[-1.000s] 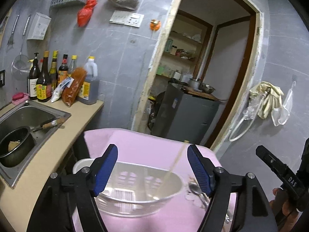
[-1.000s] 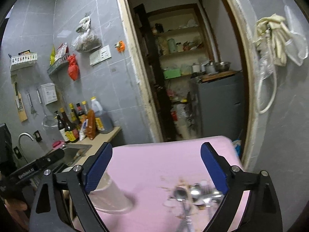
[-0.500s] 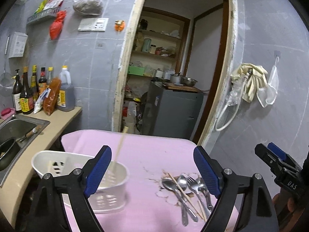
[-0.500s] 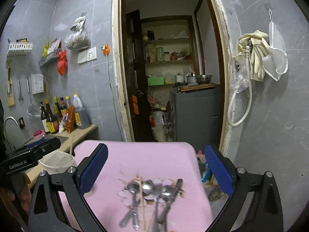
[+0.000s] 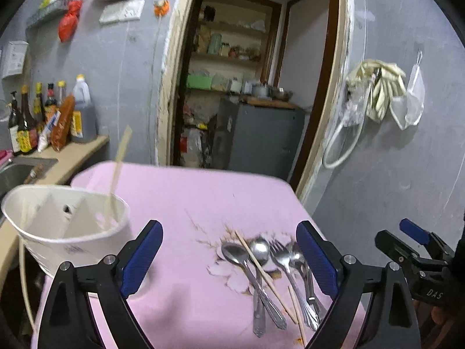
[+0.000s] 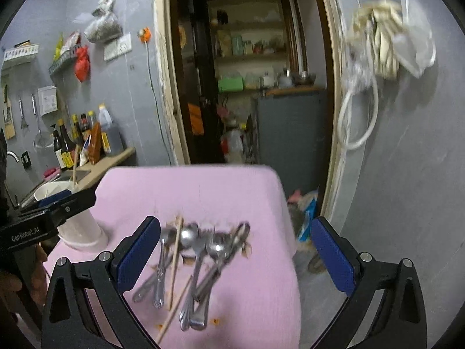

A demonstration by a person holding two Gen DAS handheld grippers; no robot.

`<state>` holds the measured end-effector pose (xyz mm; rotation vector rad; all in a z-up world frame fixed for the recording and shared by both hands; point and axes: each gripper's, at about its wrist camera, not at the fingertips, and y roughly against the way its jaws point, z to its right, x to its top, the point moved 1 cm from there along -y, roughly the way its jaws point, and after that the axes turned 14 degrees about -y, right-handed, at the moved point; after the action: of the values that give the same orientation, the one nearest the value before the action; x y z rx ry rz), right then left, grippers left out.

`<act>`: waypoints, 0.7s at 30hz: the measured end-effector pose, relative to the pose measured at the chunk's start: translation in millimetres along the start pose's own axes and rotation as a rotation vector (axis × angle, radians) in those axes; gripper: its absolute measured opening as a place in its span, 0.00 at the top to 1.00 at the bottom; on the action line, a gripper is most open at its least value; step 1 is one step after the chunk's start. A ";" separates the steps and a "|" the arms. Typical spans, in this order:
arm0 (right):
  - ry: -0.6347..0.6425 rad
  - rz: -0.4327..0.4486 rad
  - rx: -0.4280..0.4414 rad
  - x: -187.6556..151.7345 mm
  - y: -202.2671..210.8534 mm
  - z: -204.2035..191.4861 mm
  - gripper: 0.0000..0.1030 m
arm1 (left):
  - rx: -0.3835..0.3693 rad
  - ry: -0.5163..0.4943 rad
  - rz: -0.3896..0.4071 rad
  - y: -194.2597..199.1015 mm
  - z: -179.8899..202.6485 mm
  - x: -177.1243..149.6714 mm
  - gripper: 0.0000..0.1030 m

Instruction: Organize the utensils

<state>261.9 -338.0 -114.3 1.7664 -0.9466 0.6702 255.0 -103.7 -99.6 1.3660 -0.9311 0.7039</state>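
Early in the job, judging by the spread. Only one chopstick (image 5: 116, 174) standing tilted in the white holder (image 5: 66, 241), at the 9 o'clock side of the pink table (image 5: 189, 192) in the left wrist view. Possibly a second pale stick against the holder's 9 o'clock wall (too blurred to tell).

Still to sort: a loose pile of cutlery (image 5: 270, 273) lying flat toward 5 o'clock on the table, well apart from the holder. In it, at least three spoons (image 5: 235, 254), a fork (image 5: 280, 257) and two loose chopsticks (image 5: 261, 267), one laid across the spoon handles, the other toward 6 o'clock of the pile. Handles overlapping, bowls and tines pointing to 12 o'clock.

Left gripper (image 5: 229, 250): pads spread wide, just been opening, clasping nothing. Hovers above the pile, which shows between the pads without touching them. Right gripper (image 6: 235, 247): likewise released and just been opening, nothing pinched, framing the same pile from its 3 o'clock side; blurred in this view.

No metal piece in the holder as far as can be seen. Left to do, then, by this reading: nearly everything. Picking each spoon, the fork and both chopsticks off the table and dropping them into the holder's compartments.
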 end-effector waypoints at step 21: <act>-0.184 -0.331 0.039 -20.1 -146.3 29.2 0.27 | -0.118 0.138 -0.364 -130.6 0.0 -32.8 0.41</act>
<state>374.3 -328.2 -214.0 1.9863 -0.7390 0.3199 352.0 -114.1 -192.5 1.3189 -0.5836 0.4510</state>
